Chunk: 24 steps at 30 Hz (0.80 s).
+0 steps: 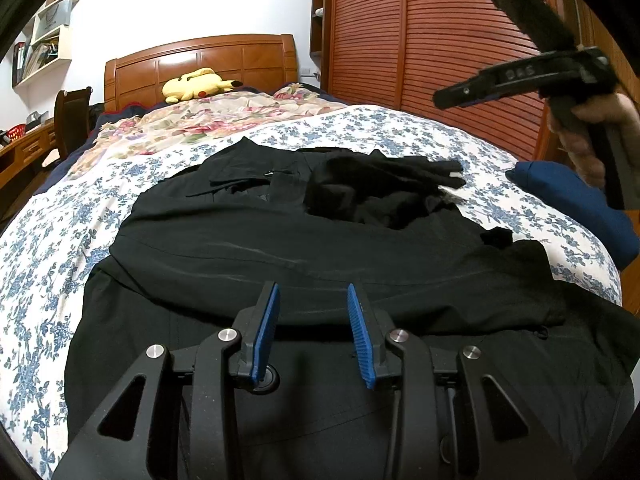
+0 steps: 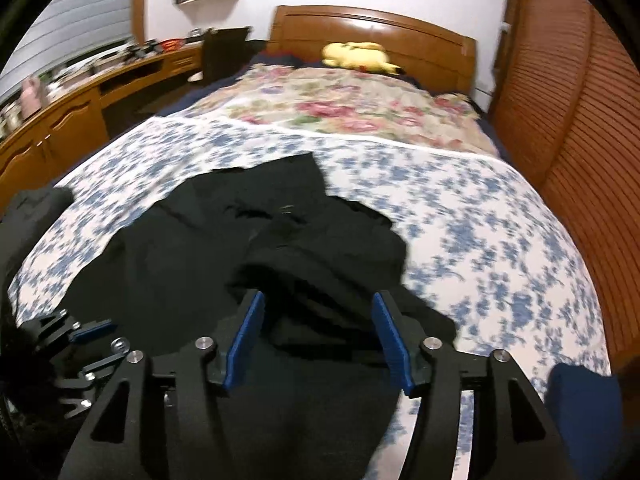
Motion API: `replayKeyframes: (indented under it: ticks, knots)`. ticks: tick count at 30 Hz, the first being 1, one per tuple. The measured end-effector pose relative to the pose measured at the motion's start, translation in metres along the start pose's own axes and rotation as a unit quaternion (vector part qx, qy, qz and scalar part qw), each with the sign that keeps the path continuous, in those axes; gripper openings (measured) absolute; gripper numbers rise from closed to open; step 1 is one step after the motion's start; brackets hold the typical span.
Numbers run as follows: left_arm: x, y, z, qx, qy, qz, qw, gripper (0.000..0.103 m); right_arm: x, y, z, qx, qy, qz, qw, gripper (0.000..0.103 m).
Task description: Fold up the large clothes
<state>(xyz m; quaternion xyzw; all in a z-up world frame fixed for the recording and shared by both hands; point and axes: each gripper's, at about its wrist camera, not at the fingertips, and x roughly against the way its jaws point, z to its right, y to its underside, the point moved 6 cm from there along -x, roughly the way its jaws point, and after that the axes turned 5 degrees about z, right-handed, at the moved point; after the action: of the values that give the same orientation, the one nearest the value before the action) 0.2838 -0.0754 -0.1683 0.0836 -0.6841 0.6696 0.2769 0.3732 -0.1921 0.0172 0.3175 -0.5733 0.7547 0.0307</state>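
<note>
A large black garment (image 1: 300, 240) lies spread and rumpled on the blue-flowered bedspread (image 1: 48, 248). My left gripper (image 1: 313, 286) hovers low over its near part, blue pads apart, with nothing pinched between them. At the upper right of the left wrist view a hand (image 1: 584, 136) holds the other tool above the bed. In the blurred right wrist view my right gripper (image 2: 318, 296) stands open above a bunched fold of the black garment (image 2: 320, 256), pads clear of the cloth. The left gripper (image 2: 92, 330) shows at that view's lower left.
A folded dark blue cloth (image 1: 580, 200) lies at the bed's right edge. A yellow plush toy (image 1: 196, 84) rests by the wooden headboard (image 1: 200, 56) on a rose-patterned cover (image 2: 340, 108). A slatted wooden wardrobe (image 1: 440, 40) lines the right side, a desk (image 2: 80, 112) the left.
</note>
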Motion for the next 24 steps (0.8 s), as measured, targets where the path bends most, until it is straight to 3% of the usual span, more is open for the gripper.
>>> replayKeyframes:
  ticks: [8,16,20,23,24]
  knots:
    - [0.001,0.0,0.0,0.0,0.0,0.0,1.0,0.036,-0.065,0.024,0.059,-0.057,0.058,-0.058,0.995,0.064]
    - [-0.001,0.001,-0.001,0.0,0.003,-0.002,1.0,0.036,-0.121,0.031,0.072,-0.091,0.065,-0.099,0.989,0.064]
    - [-0.002,0.002,-0.001,0.001,0.004,-0.003,1.0,0.036,-0.129,0.03,0.071,-0.088,0.063,-0.095,0.99,0.064]
    - [-0.002,0.001,-0.001,0.001,0.004,-0.004,1.0,0.036,-0.133,0.035,0.07,-0.065,0.059,-0.103,0.991,0.039]
    - [-0.002,0.001,-0.001,0.0,0.004,-0.004,1.0,0.036,-0.135,0.037,0.07,-0.057,0.056,-0.107,0.991,0.026]
